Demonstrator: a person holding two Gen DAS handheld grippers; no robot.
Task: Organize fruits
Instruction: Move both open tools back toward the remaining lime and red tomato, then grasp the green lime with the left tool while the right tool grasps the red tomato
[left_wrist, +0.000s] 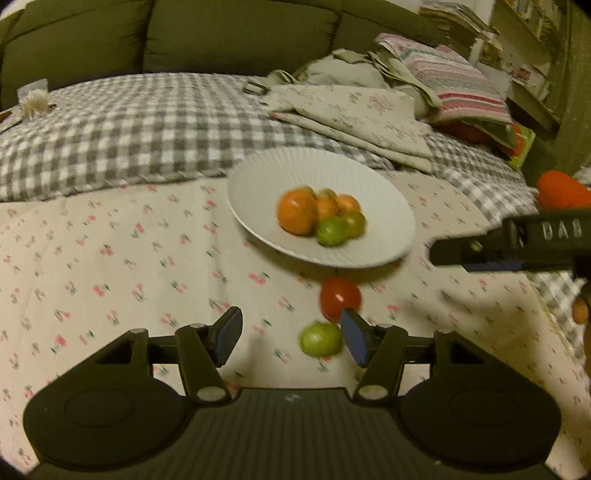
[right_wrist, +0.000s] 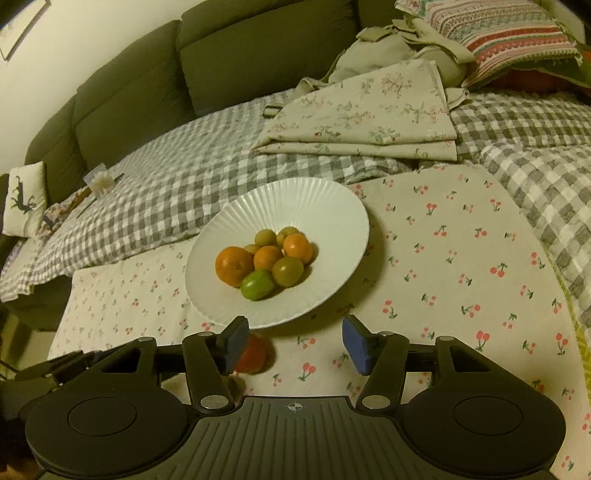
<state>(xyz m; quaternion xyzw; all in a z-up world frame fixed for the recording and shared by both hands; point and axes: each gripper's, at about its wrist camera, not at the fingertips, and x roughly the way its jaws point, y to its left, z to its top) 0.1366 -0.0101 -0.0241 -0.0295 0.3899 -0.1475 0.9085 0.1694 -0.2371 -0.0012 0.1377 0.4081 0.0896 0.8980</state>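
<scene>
I see both claws spread, empty — left claw (left_wrist: 291, 338) near green fruit (left_wrist: 320, 339), red tomato (left_wrist: 340, 298); right claw (right_wrist: 293, 341) below white plate (right_wrist: 332, 206).

The only lettering I can make out stands on the right gripper (left_wrist: 546, 243), where it reaches in beyond the white plate (left_wrist: 388, 206): pale raised capitals on its black side that look like "DAB", blurred, so the last letter is uncertain and more may be cut off at the edge. A small crosshair mark sits on the ribbed black body of the same gripper (right_wrist: 294, 406) in its own view. The books on the shelves behind the plate are too small to read.
</scene>
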